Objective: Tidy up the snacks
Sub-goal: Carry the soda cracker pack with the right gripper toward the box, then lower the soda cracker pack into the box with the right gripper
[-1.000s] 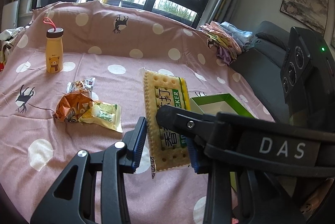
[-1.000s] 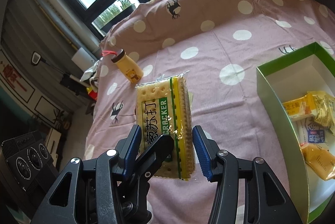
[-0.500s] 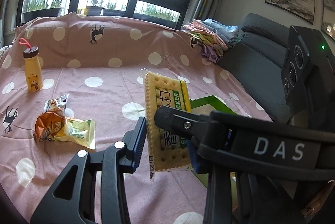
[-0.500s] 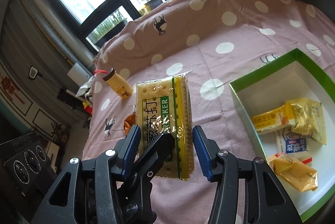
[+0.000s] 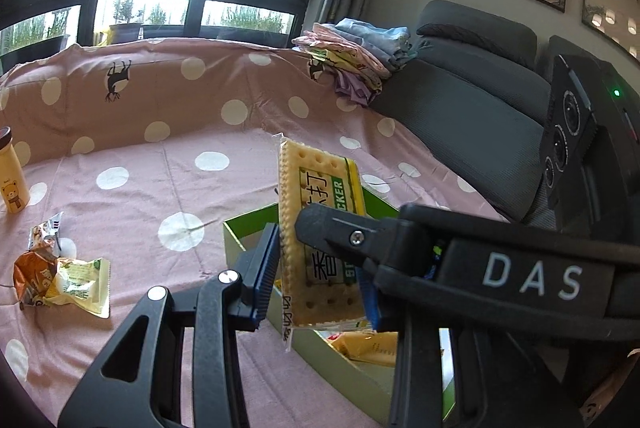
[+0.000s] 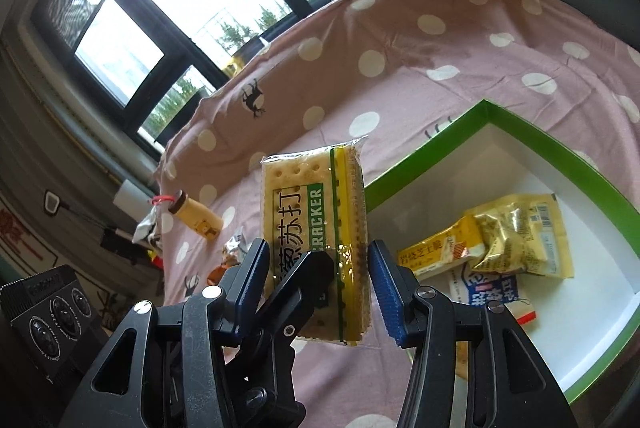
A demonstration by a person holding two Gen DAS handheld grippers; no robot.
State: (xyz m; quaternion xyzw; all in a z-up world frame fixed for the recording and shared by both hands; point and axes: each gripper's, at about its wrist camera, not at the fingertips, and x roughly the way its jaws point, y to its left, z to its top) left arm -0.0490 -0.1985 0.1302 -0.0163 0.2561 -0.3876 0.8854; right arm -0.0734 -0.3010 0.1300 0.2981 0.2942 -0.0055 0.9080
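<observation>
While the left gripper [image 5: 316, 276] is clenched on the lower end of the cracker packet [image 5: 320, 187], its blue pads press on both long edges. The packet stands upright in the air, printed face toward both cameras. One black finger of the right gripper [image 6: 318, 280] crosses in front of that face. In the right wrist view its pads flank the packet; the left one meets the wrapper. The right one sits at the very edge of it, and I cannot tell whether it presses.

Just behind the packet lies the open green box [image 6: 520, 123]. The packet's lower end covers part of the box's near left rim in both views. Inside the box are two yellow snack packs [image 6: 516, 232] and a blue-and-white one [image 6: 488, 288].

The box rests on a pink dotted cloth [image 5: 180, 167]. Off to the left on the cloth is a small heap of loose snack packets [image 5: 60, 280], well apart from the box. Farther out stands a yellow bottle [image 5: 14, 183]. At the far right corner folded clothes [image 5: 352, 55] are stacked beside a grey sofa [image 5: 460, 107].
</observation>
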